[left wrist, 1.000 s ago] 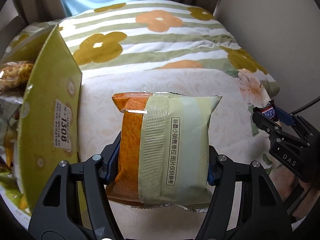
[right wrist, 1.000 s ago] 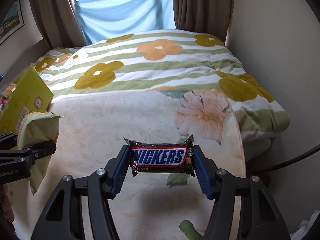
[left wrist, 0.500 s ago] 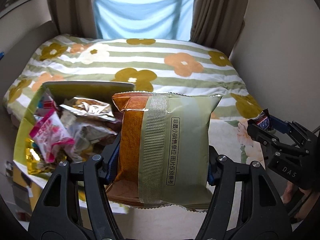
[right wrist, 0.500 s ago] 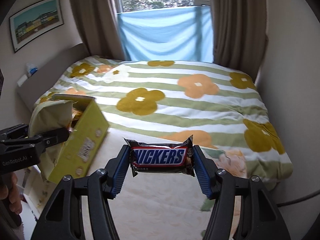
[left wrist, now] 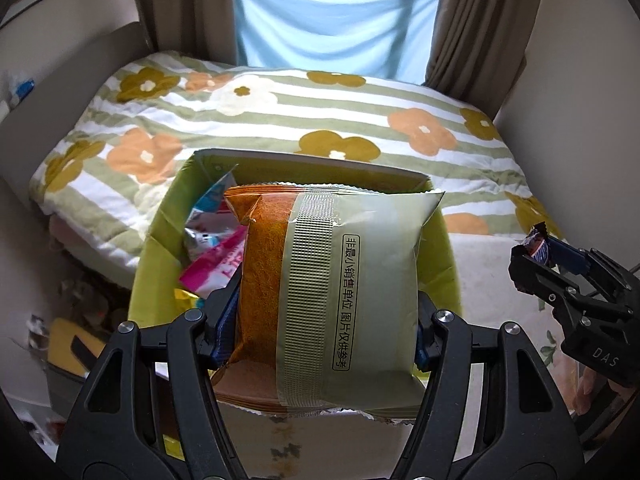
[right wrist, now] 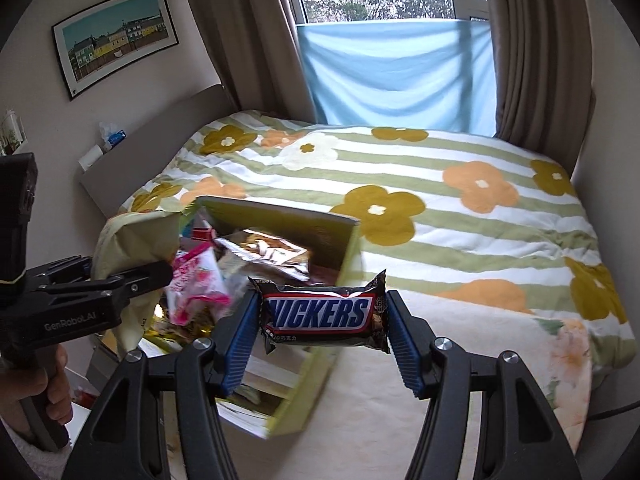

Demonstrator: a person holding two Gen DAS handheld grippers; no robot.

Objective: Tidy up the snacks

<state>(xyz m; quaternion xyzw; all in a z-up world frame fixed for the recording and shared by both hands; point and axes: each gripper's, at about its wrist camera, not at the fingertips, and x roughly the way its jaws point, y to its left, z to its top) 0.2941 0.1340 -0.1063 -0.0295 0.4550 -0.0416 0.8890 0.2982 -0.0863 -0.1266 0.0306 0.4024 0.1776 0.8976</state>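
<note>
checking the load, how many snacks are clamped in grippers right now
2. An orange and green packet is clamped in the left gripper above the green box. A Snickers bar is clamped in the right gripper.

Soft daylight enters through the window behind the pale blue cloth [right wrist: 394, 76], leaving the floral striped bedspread [left wrist: 280, 120] bright and evenly lit. Fisheye distortion bends the edges and blackens the corners. The yellow-green cardboard box [right wrist: 316, 364] smears with motion blur in the right wrist view.
</note>
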